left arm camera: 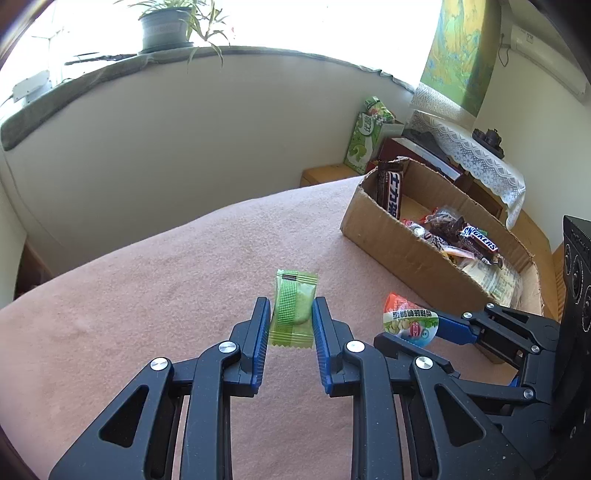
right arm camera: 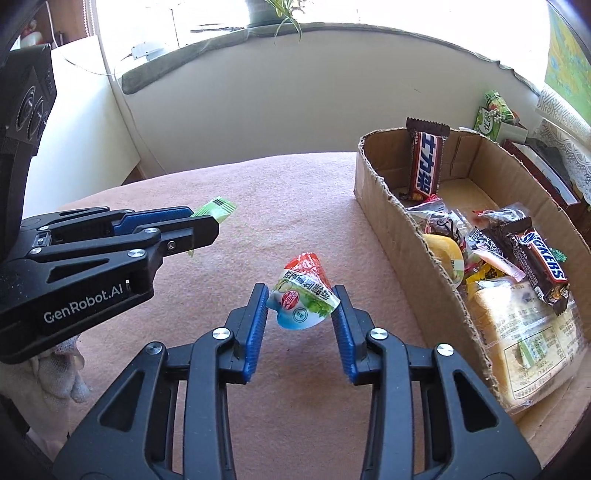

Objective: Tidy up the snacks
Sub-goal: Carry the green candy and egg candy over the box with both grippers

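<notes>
Snacks are being held in both grippers here, lifted a bit above the pink blanket (left arm camera: 155, 280). A green wrapped candy (left arm camera: 293, 308) is pinched upright between the blue pads (left arm camera: 260, 332) of the left gripper (left arm camera: 291, 312), wrapper ends sticking out top and bottom. A small jelly cup (right arm camera: 303, 297) with a red and white printed lid is clamped in the right gripper (right arm camera: 301, 299), tilted on its side so the lid is turned toward the camera. Both grippers are kept near each other, the left one seen at the left in the right wrist view with the candy poking out past its tips.

Just to the right a torn cardboard box (right arm camera: 391, 218) is set on the blanket. A Snickers bar (right arm camera: 539, 258) is laid on top of the pile inside, another chocolate bar (right arm camera: 424, 166) is stood up against the far corner, and a bagged bread slice (right arm camera: 524, 343) is packed at the near end. A potted plant (left arm camera: 166, 26) is parked on the windowsill behind
</notes>
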